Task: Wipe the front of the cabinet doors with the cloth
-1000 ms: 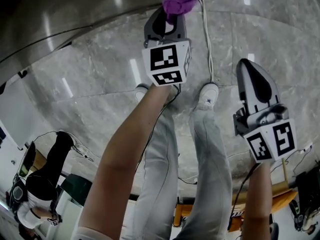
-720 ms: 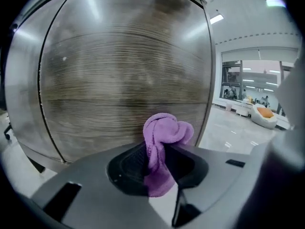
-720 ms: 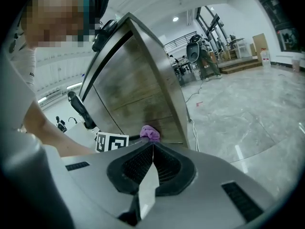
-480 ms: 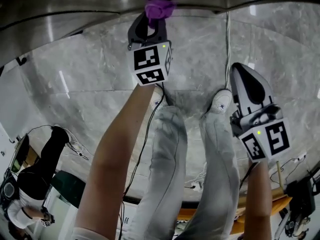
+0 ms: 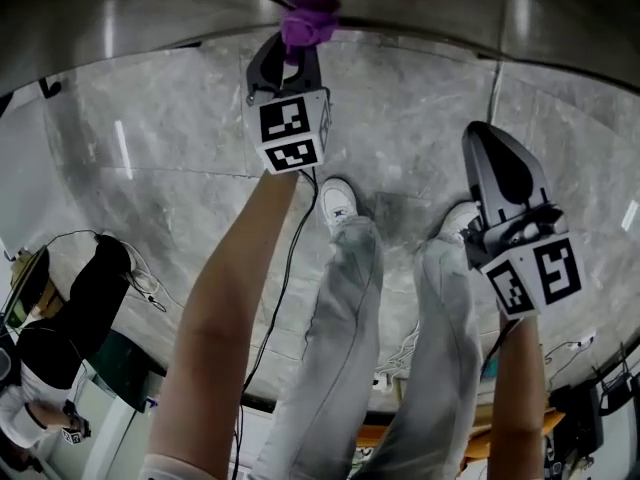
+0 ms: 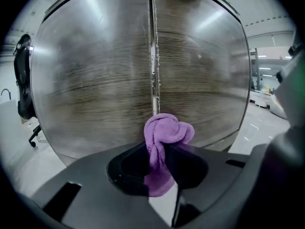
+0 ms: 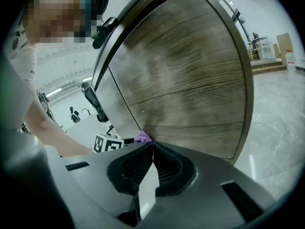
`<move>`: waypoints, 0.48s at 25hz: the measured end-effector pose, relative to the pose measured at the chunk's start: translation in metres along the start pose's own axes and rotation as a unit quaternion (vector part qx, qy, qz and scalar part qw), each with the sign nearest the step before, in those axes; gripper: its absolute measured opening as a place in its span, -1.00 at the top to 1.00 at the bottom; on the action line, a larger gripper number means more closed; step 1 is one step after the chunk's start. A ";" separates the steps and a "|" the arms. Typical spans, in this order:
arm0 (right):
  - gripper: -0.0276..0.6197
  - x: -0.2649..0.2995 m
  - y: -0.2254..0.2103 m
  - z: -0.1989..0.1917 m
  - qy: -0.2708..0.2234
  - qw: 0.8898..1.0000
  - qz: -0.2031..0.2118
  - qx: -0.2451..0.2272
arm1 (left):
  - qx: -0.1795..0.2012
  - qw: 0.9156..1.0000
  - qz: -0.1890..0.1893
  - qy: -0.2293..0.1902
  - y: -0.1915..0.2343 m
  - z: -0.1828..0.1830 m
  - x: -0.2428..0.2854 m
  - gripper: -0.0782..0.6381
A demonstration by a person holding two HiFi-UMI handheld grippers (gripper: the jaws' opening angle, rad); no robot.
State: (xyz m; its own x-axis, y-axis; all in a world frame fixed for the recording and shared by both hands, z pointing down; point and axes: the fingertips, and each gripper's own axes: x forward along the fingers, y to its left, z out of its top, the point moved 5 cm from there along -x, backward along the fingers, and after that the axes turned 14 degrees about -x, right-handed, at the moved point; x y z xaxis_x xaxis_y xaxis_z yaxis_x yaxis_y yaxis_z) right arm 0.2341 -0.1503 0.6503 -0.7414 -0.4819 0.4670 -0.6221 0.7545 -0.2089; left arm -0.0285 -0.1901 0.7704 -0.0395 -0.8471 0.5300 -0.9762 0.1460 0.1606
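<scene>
A bunched purple cloth [image 5: 305, 23] is pressed against the lower front of the wood-grain cabinet doors [image 6: 90, 80], right at the seam [image 6: 153, 56] between them. My left gripper [image 5: 293, 50] is shut on the cloth [image 6: 167, 131], which bulges out past its jaws and hangs down between them. My right gripper [image 5: 497, 158] hangs to the right, away from the doors, jaws shut and empty. In the right gripper view the cloth [image 7: 143, 137] touches the door [image 7: 190, 75] beside the left gripper's marker cube [image 7: 107, 143].
Grey marble floor [image 5: 150, 148] lies below, with the person's legs and white shoes [image 5: 338, 200] and a trailing cable [image 5: 288, 258]. Another person [image 5: 75, 318] is at the lower left. A dark office chair [image 6: 23, 80] stands left of the cabinet.
My left gripper has slid leftwards along the cabinet front with the cloth. The person's feet have shifted. The right gripper has barely moved.
</scene>
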 end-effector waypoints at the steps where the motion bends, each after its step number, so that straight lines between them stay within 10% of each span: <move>1: 0.83 0.005 0.003 0.003 0.000 1.000 0.003 -0.002 | -0.001 1.000 -0.001 0.000 0.003 0.001 -0.002 0.50; 12: 0.83 0.005 0.041 0.060 0.013 0.999 0.031 -0.017 | -0.081 0.996 -0.005 -0.044 -0.001 0.074 -0.052 0.50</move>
State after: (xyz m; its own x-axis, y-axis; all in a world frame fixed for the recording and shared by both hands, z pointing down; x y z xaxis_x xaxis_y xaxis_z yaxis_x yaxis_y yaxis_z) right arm 0.1901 -0.1483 0.5926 -0.7709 -0.4233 0.4759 -0.5664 0.7974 -0.2083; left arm -0.0412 -0.1838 0.6811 -0.0559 -0.8889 0.4548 -0.9297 0.2124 0.3009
